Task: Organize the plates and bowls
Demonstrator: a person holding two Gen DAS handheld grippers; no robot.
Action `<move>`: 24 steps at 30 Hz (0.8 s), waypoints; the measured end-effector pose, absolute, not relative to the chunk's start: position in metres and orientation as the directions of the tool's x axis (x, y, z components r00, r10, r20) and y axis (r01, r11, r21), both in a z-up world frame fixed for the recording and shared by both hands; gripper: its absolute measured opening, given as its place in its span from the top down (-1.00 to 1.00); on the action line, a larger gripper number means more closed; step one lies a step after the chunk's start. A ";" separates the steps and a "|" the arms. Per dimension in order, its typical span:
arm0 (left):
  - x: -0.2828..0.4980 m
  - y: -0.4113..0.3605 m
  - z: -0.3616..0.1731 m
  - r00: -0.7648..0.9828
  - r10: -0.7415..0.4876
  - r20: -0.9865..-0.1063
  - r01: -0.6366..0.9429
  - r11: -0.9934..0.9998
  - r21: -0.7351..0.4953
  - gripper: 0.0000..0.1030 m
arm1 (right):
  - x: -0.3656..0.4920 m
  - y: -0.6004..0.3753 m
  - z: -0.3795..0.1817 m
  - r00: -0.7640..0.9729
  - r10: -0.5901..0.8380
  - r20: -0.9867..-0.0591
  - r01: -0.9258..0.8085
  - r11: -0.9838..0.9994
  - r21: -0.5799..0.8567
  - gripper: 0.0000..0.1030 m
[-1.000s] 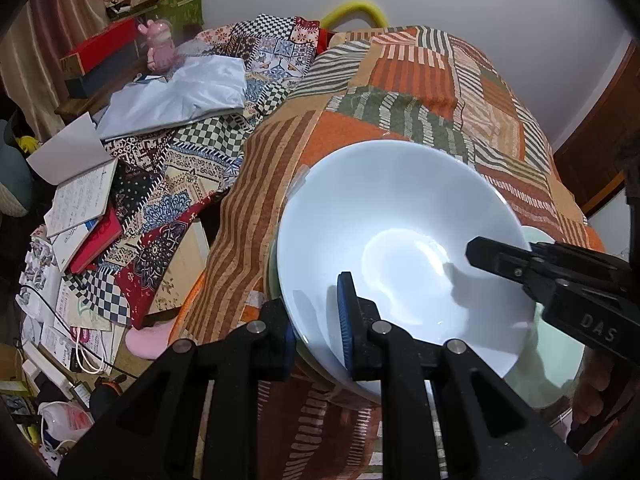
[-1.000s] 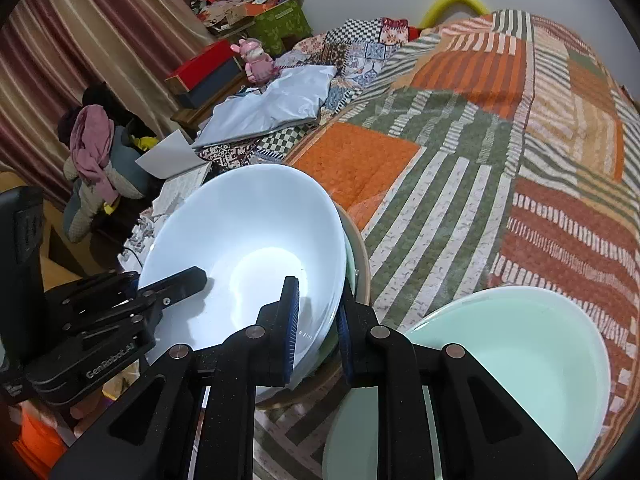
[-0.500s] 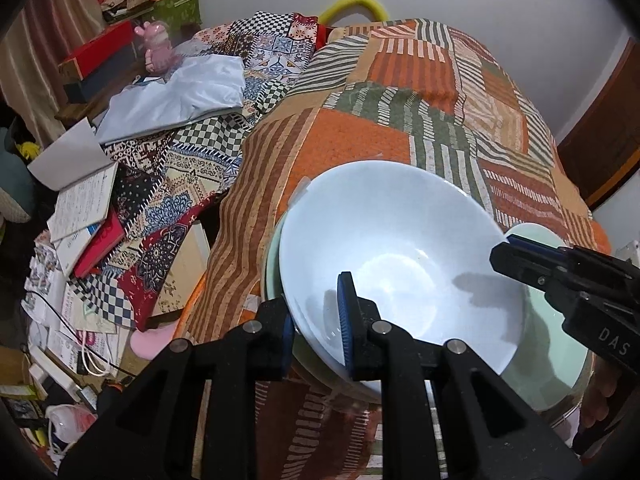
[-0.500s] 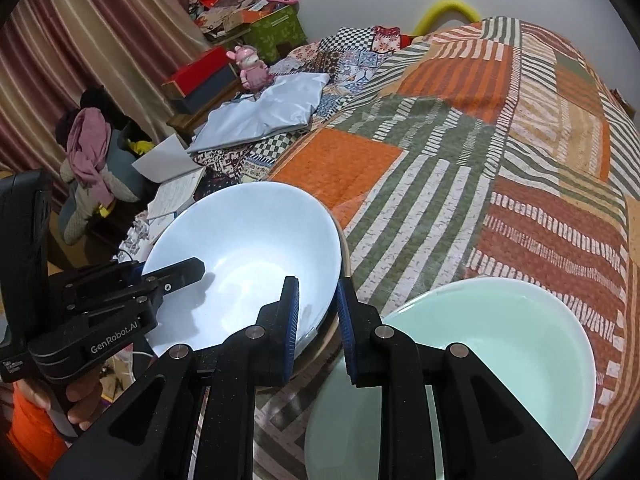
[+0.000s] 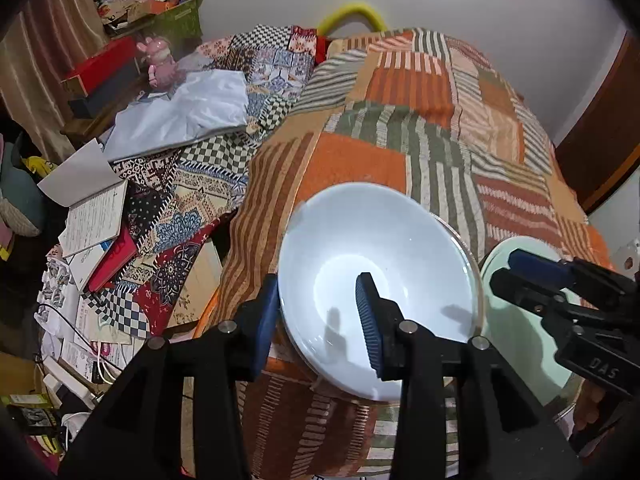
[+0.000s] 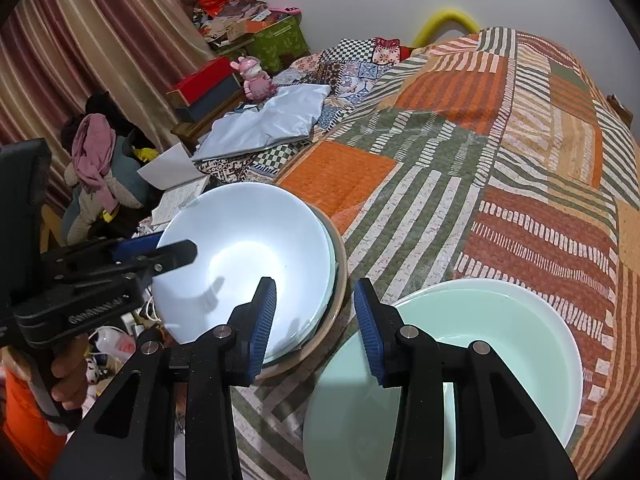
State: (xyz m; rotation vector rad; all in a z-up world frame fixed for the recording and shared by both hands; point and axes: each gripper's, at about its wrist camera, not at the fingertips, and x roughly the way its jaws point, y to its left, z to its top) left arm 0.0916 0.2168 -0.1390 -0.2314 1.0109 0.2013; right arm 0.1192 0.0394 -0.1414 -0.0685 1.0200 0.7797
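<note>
Both my left gripper (image 5: 318,314) and right gripper (image 6: 315,322) have just been opening, nothing pinched. The white bowl (image 6: 244,264) tops its stack on the patchwork quilt (image 6: 480,152); mint bowl (image 6: 480,364) at four o'clock, curtains (image 6: 60,60) at ten.

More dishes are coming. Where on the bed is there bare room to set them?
The quilt lies bare beyond the white bowl stack and green bowls, up to the yellow tube. The side with grey cloth and books is crowded.
</note>
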 end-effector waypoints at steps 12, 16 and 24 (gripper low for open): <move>0.074 0.238 -0.163 0.498 0.026 -0.867 -0.330 0.930 -0.161 0.19 | 0.122 0.042 -0.155 0.258 0.534 -0.805 -0.599 0.742 0.300 0.28; 0.075 0.241 -0.174 0.494 -0.024 -0.869 -0.323 0.923 -0.209 0.19 | 0.123 0.046 -0.161 0.247 0.523 -0.816 -0.600 0.743 0.295 0.28; 0.082 0.234 -0.194 0.472 -0.083 -0.878 -0.294 0.924 -0.245 0.19 | 0.125 0.057 -0.173 0.202 0.516 -0.833 -0.600 0.737 0.311 0.27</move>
